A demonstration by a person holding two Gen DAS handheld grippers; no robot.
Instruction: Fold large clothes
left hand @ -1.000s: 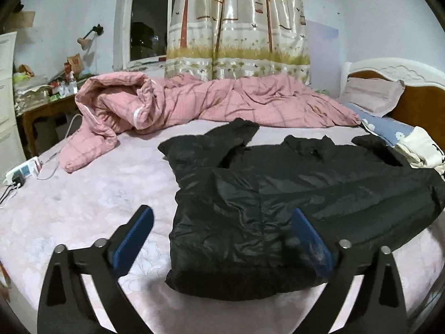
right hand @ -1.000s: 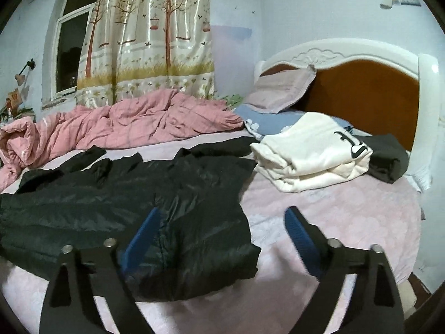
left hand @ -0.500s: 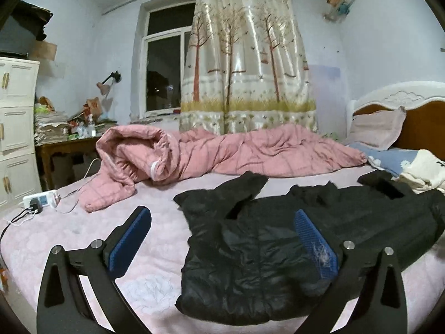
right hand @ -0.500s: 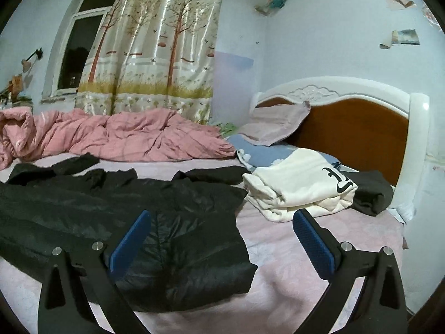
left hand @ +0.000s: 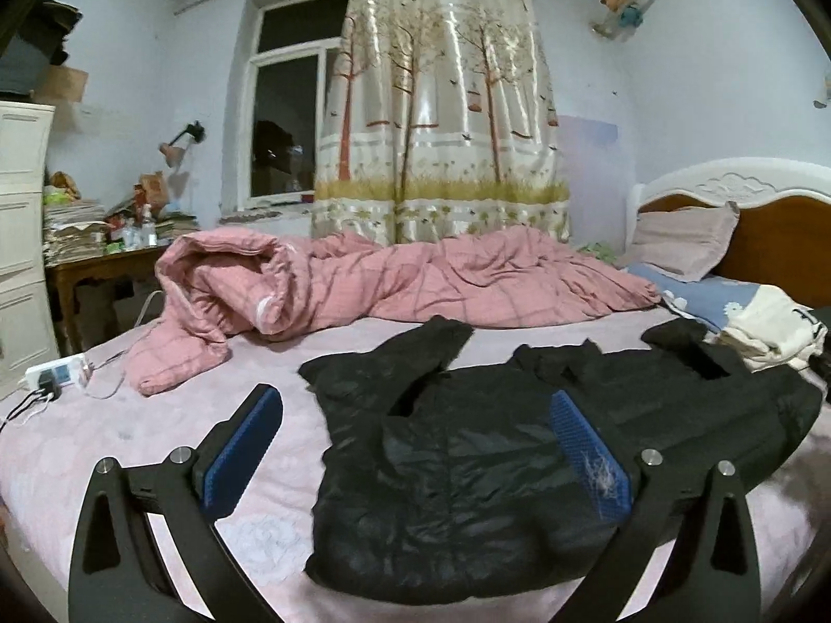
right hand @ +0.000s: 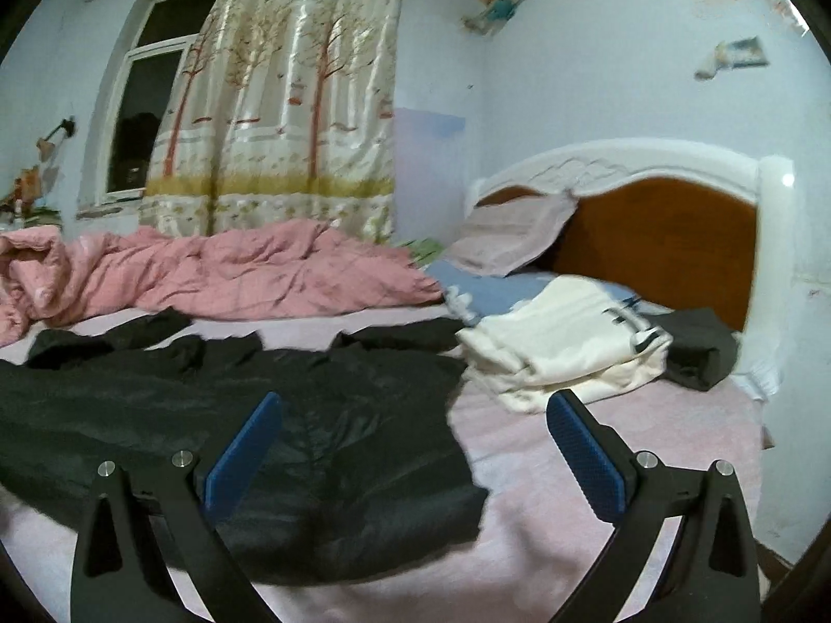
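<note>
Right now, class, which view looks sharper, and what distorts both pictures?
Left wrist view: sharper, black jacket creases crisp. Right wrist view: motion-blurred, white folded garment smeared. Both: fisheye bending, dark corner vignette, dim indoor light.

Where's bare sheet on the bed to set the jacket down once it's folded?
Free: sheet left of the black jacket, toward the power strip; sheet right of its hem, below the folded white garment. Crowded: pink quilt behind, pillows by the headboard.
</note>
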